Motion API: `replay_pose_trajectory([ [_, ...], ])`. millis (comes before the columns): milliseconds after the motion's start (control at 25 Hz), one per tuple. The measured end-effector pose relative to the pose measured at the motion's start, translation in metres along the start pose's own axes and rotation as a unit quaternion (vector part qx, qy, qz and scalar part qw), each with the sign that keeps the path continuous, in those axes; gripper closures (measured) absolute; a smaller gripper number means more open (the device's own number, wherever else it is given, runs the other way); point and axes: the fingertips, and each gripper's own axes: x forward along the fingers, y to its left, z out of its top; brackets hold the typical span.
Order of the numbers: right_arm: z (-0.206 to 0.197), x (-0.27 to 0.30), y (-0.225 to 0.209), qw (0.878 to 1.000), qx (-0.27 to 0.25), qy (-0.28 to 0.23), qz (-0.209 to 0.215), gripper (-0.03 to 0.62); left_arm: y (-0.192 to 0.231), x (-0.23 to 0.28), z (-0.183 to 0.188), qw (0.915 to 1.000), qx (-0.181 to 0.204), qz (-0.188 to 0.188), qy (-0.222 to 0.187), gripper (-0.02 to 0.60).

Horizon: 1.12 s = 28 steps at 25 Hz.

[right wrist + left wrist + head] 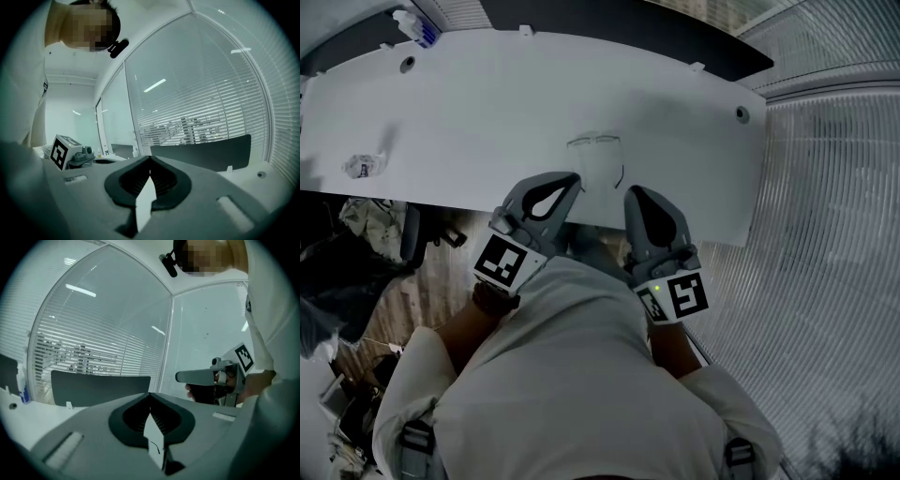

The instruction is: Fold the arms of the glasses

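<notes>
we stand at the near edge of the white table (469,122), forearms drawn in close to the body and both hands pushed forward side by side, each gripper pointing nearly level and away from us. the left gripper (576,178) sits at about 11 o'clock from our chest, its tip just over the table edge; the right gripper (631,192) sits at about 1 o'clock, near it but not touching. in their own views both pairs of jaws are clenched tip to tip, with nothing pinched between them (only the bare table shows through the gap below). the marker cubes ride just above our wrists, and white sleeves (581,375) cover the arms.

the glasses (595,142) lie on the table at 12 o'clock, just beyond the two tips and between their lines. the frame is clear and faint; its arms seem to reach back toward us, one dark tip near the right gripper. a crumpled scrap (363,166) lies well apart at 9 o'clock, and a bottle (417,26) at 10 o'clock by the far edge.
</notes>
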Motion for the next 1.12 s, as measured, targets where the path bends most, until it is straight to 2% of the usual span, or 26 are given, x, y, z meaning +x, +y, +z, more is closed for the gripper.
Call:
replay_pose_trajectory([
  [120, -0.019, 0.01, -0.021, 1.0, -0.014, 0.018, -0.017, 0.594, 0.014, 0.018, -0.028, 0.9989, 0.029, -0.012, 0.035, 0.578],
  [240, -0.051, 0.023, -0.05, 0.997, -0.031, 0.054, -0.038, 0.594, 0.034, 0.04, -0.064, 0.9952, 0.043, -0.023, 0.085, 0.538],
  [360, -0.09, 0.035, -0.083, 0.994, -0.02, 0.093, -0.059, 0.594, 0.053, 0.063, -0.101, 0.9893, 0.056, -0.03, 0.132, 0.526],
  [600, -0.166, 0.056, -0.139, 0.982, -0.03, 0.169, -0.085, 0.594, 0.087, 0.102, -0.175, 0.9715, 0.085, -0.046, 0.216, 0.495],
  [760, -0.215, 0.069, -0.162, 0.972, -0.024, 0.215, -0.091, 0.594, 0.103, 0.117, -0.22, 0.9561, 0.102, -0.059, 0.269, 0.491],
  [920, -0.26, 0.073, -0.178, 0.962, -0.008, 0.253, -0.098, 0.592, 0.111, 0.124, -0.251, 0.946, 0.106, -0.062, 0.3, 0.48],
  [1120, -0.298, 0.077, -0.187, 0.954, -0.01, 0.285, -0.097, 0.592, 0.115, 0.127, -0.266, 0.9425, 0.099, -0.059, 0.314, 0.497],
])
